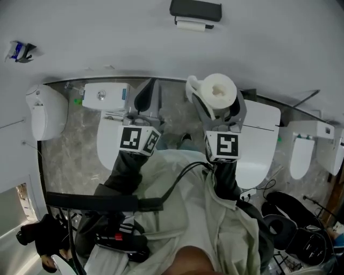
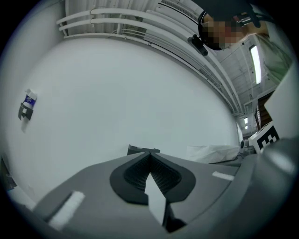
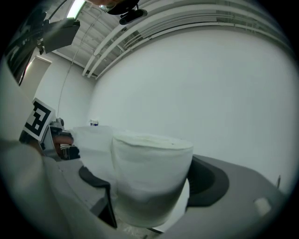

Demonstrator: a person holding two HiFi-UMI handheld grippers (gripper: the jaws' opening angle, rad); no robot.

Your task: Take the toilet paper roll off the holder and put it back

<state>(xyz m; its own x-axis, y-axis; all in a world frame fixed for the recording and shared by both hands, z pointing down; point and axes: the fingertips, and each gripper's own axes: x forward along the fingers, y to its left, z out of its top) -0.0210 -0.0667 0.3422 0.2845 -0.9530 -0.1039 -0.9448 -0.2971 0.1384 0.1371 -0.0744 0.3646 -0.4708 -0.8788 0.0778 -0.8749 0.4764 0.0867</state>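
Right gripper (image 1: 219, 110) is clamped across the toilet paper roll (image 1: 217, 91), left gripper (image 1: 146, 99) has jaws together, empty; roll's prob light, soft & squashy, so hold gently mid-body.

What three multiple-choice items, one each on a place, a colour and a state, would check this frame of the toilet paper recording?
1. Where is the toilet paper roll? A on the floor; B between the jaws of the right gripper; C on a toilet lid.
2. What colour is the top of the holder on the wall? A black; B red; C yellow.
3. How do the jaws of the left gripper stand? A wide apart; B closed on the roll; C together, with nothing between.
Answers: 1 B, the right gripper view shows the roll clamped between its jaws; 2 A, the head view shows it black against the pale wall; 3 C, the left gripper view shows the jaws meeting with only the wall beyond.
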